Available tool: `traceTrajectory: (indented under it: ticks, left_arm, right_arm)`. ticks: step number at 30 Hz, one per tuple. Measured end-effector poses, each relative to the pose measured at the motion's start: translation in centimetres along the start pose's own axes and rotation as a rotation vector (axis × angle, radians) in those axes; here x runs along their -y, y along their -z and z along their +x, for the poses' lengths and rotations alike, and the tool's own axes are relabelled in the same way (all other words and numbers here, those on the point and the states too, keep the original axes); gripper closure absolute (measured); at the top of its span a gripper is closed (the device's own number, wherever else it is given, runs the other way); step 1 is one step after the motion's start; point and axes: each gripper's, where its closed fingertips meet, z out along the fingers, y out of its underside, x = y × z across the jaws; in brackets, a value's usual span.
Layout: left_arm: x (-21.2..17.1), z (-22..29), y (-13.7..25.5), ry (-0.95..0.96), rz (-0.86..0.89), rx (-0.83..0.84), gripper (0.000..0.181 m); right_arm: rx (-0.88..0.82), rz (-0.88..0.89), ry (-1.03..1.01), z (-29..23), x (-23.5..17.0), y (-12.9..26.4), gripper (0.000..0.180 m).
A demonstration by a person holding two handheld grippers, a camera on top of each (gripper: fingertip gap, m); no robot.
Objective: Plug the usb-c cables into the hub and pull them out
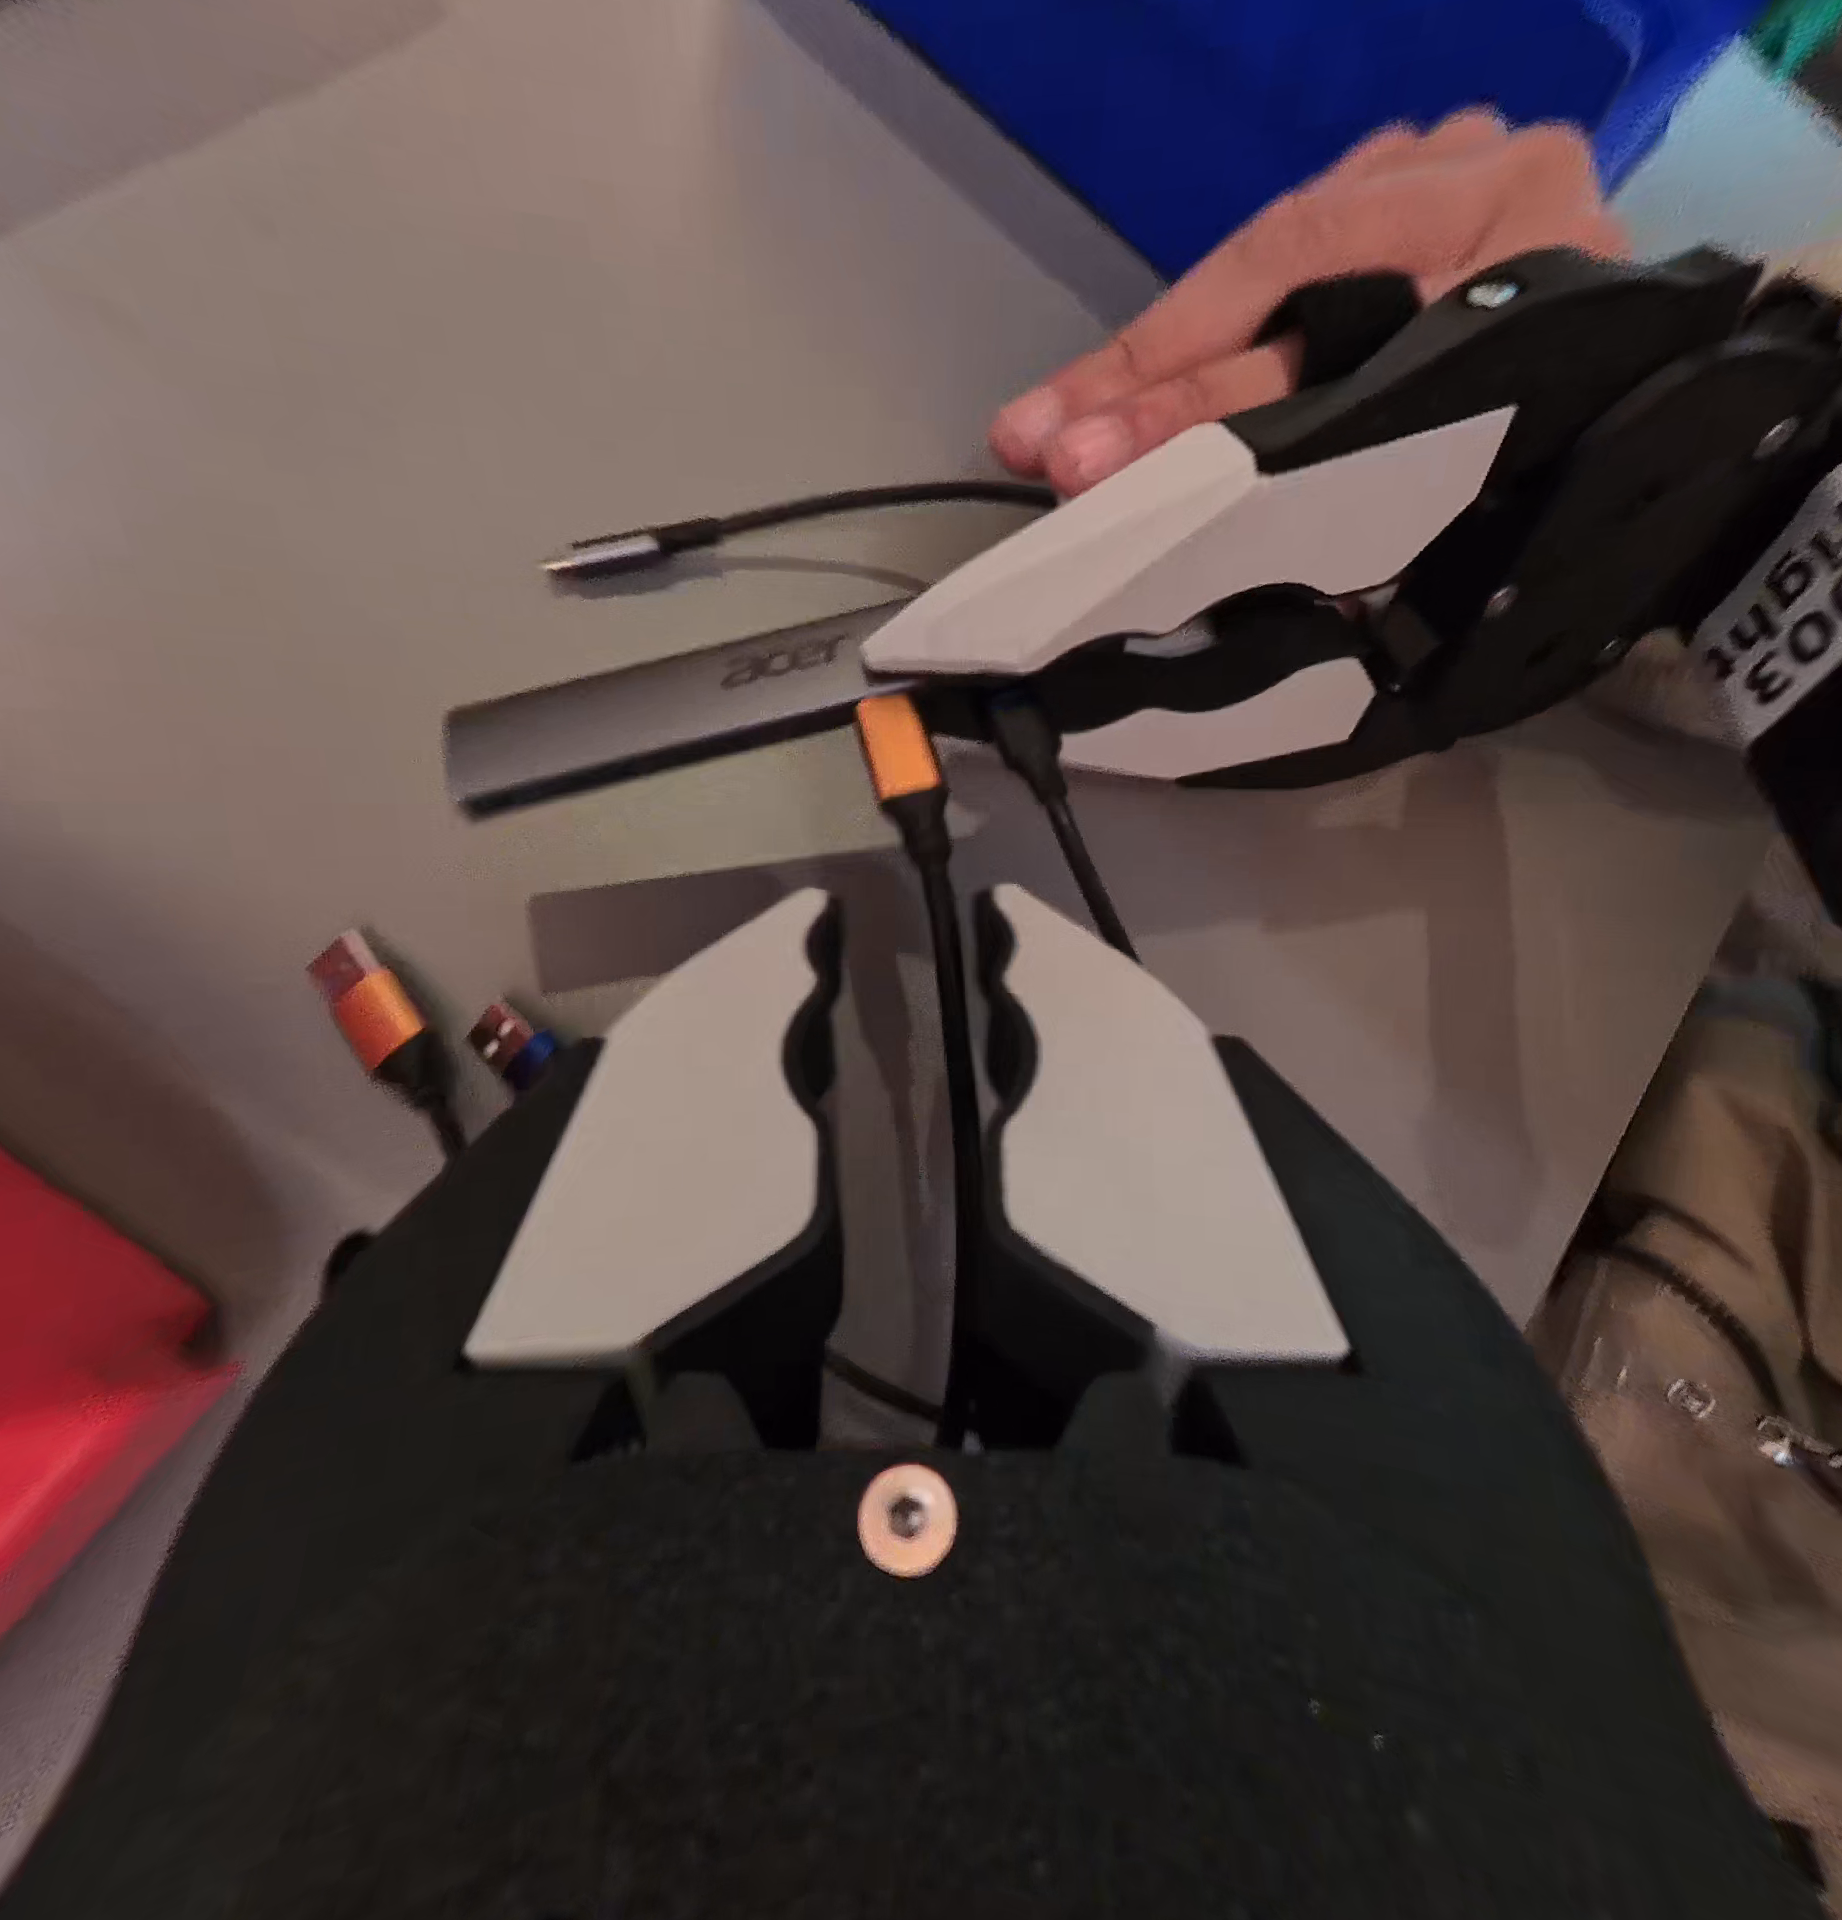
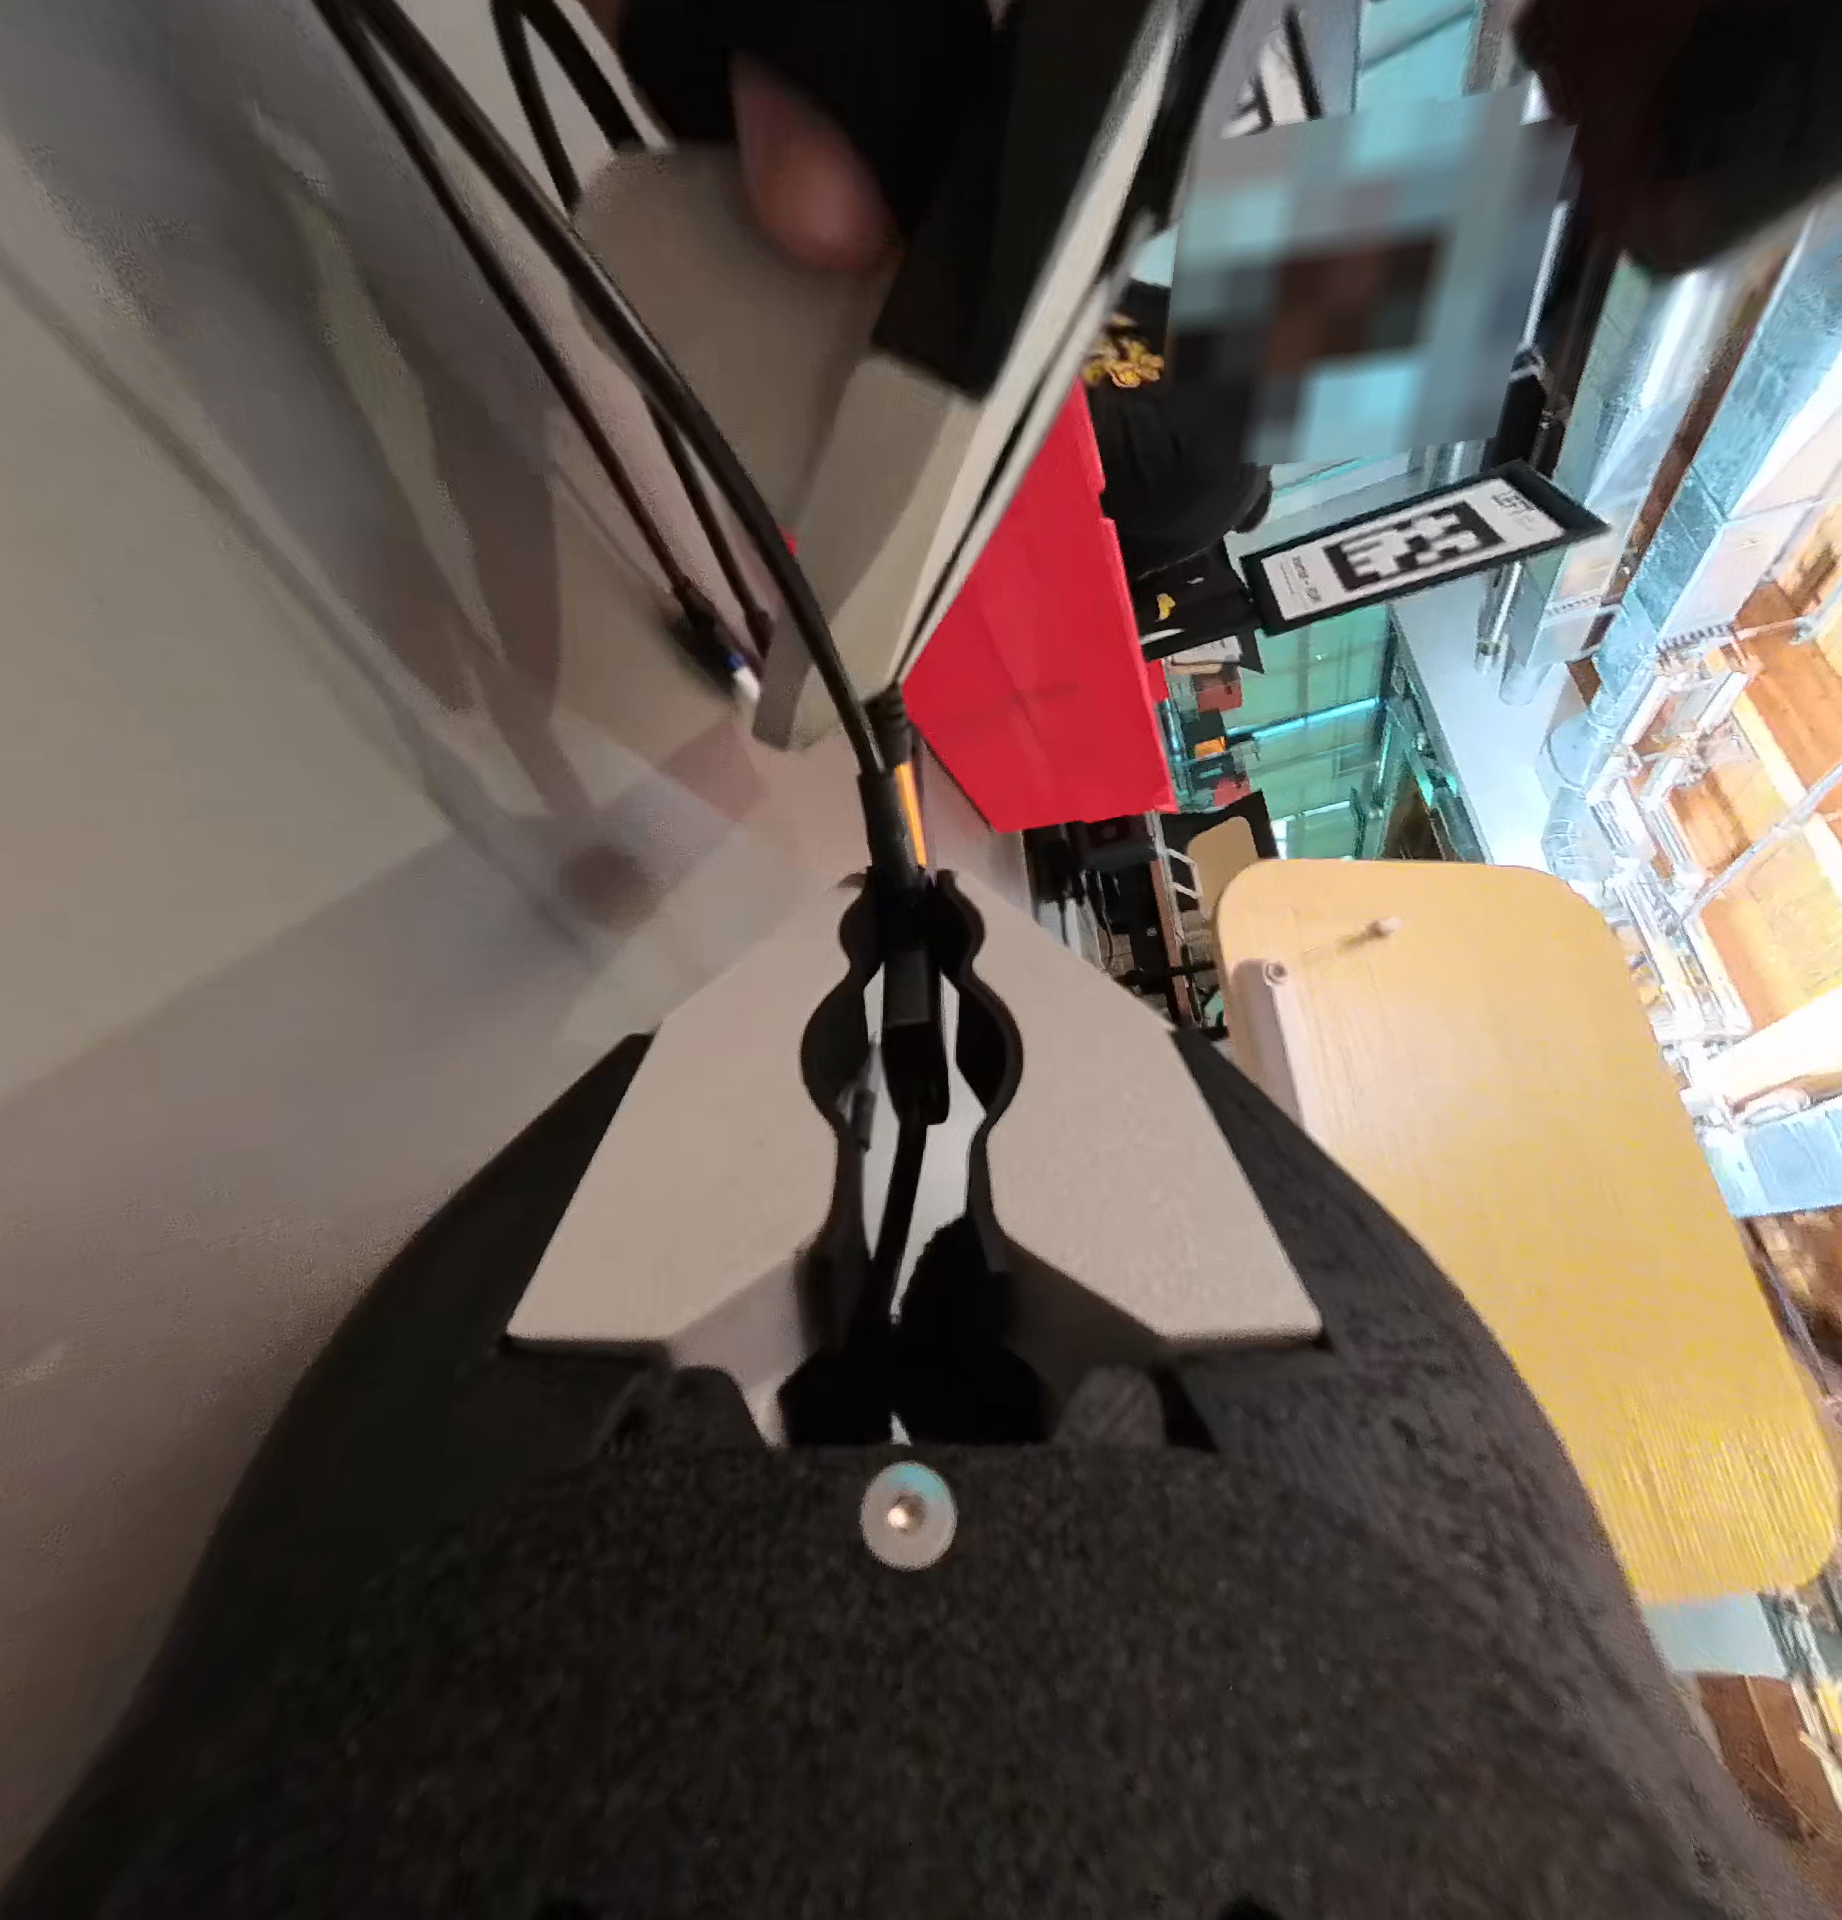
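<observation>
A grey hub (image 1: 636,717) lies on the grey table. An orange USB-C plug (image 1: 894,748) and a black USB-C plug (image 1: 1021,732) both sit in its near edge. My left gripper (image 1: 906,920) is open just short of the orange plug, and that plug's black cable (image 1: 948,1091) runs loose between its fingers. My right gripper (image 1: 958,701) comes in from the right and is shut on the hub's right end. In the right wrist view its fingers (image 2: 1052,1091) pinch the dark hub end (image 2: 912,1018), with the orange plug (image 2: 909,805) just past the tips.
The hub's own lead ends in a loose plug (image 1: 605,551) behind it. Two USB-A ends, orange (image 1: 366,1003) and dark (image 1: 506,1039), lie front left. A red bin (image 1: 55,1351) stands left and a blue bin (image 1: 1260,104) behind. The table edge (image 1: 1623,1091) is at right. My left and right fingertips are right by each other.
</observation>
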Motion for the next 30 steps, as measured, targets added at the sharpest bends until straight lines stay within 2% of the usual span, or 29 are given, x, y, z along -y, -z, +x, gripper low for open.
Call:
traceTrajectory:
  ticks: [1, 5, 9, 11, 15, 17, 19, 25, 28, 30]
  left_arm:
    - [0.5, -0.2, 1.0, 0.031, 0.046, 0.022, 0.148]
    - [1.7, -0.8, 7.7, 0.125, 0.372, 0.146, 0.137]
    - [-1.4, -1.0, 12.7, 0.207, 0.640, 0.269, 0.135]
    - [-3.3, -1.2, 12.2, 0.239, 0.605, 0.266, 0.135]
    - [-4.2, 0.1, 9.2, 0.246, 0.475, 0.127, 0.134]
    - [-4.7, 1.1, 8.0, 0.211, 0.400, 0.091, 0.135]
    - [-4.8, 2.1, 7.6, 0.166, 0.375, 0.087, 0.135]
    - [-4.3, 3.3, 8.0, 0.072, 0.368, 0.105, 0.135]
    - [-4.2, 3.3, 8.2, 0.075, 0.372, 0.094, 0.135]
    - [-4.1, 3.1, 8.2, 0.081, 0.375, 0.091, 0.135]
  right_arm:
    - [-0.012, -0.006, -0.029, 0.5, -0.3, 0.1, 0.171]
    - [-0.089, -0.032, -0.233, 4.1, -1.4, 1.1, 0.171]
    - [-0.188, -0.085, -0.363, 10.7, -1.4, 3.6, 0.171]
    - [-0.233, -0.096, -0.405, 14.9, -1.3, 5.4, 0.171]
    - [-0.265, -0.101, -0.554, 23.9, -1.0, 9.7, 0.171]
    - [-0.264, -0.153, -0.556, 27.7, -2.3, 12.0, 0.171]
    - [-0.245, -0.254, -0.579, 30.3, -5.2, 14.4, 0.171]
    - [-0.149, -0.740, -0.620, 32.2, -18.1, 23.3, 0.171]
    - [-0.027, -0.945, -0.570, 30.9, -22.0, 26.8, 0.171]
    - [0.076, -1.048, -0.509, 29.6, -23.9, 27.7, 0.171]
